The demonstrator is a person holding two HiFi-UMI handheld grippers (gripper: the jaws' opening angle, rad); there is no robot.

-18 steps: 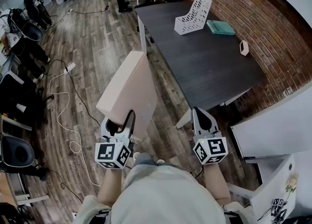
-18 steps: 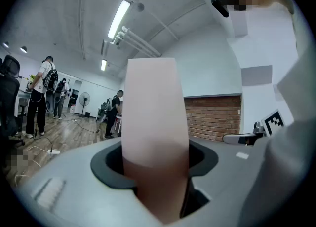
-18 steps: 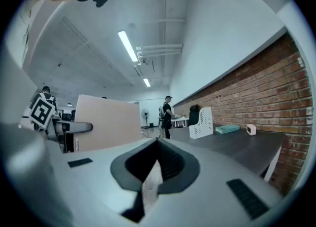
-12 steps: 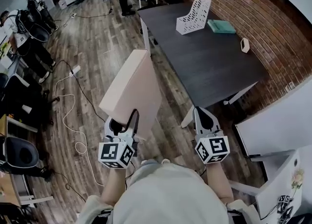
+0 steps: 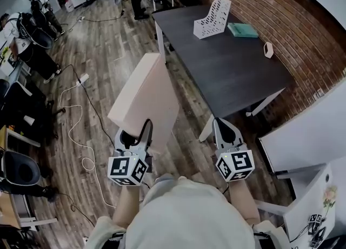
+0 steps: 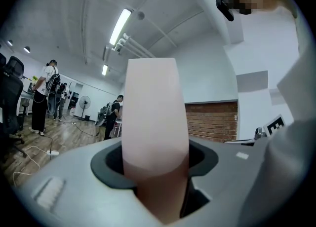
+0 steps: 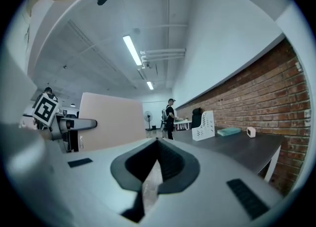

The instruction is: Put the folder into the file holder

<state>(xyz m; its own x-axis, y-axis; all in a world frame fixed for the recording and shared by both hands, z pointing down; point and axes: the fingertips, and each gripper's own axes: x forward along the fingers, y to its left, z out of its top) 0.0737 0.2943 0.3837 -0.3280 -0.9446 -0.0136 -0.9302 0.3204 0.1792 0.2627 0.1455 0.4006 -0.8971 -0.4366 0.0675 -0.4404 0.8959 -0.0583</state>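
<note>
Left gripper (image 5: 134, 134): points level; its grey jaws stand fairly wide and clamp the near bottom edge of the folder (image 5: 146, 96); in the left gripper view the dark pads (image 6: 106, 164) sit tight against both faces of the folder (image 6: 153, 122)
Folder: flat, stiff, pale pink board with a matt surface and squared corners; stands upright on edge out of the left gripper, stretching ahead of it; over the wooden floor (image 5: 108, 53), just left of the right gripper
Right gripper (image 5: 224, 126): points level; jaws fully together with nothing between them; the ribbed dark pads (image 7: 170, 164) meet in a narrow V
File holder (image 5: 213, 18): white perforated plastic with a sloped side; upright on the table (image 5: 227, 74), far ahead of both grippers, well apart from the folder
Table: dark, smooth, rectangular top on white legs; ahead of the right gripper, along the red brick wall (image 5: 292, 31)
Teal pad (image 5: 243, 30): flat, just right of the file holder
Small white box (image 5: 268, 50): farther right, near the wall
White cable (image 5: 70, 118): looped on the planks left of the left gripper
</note>
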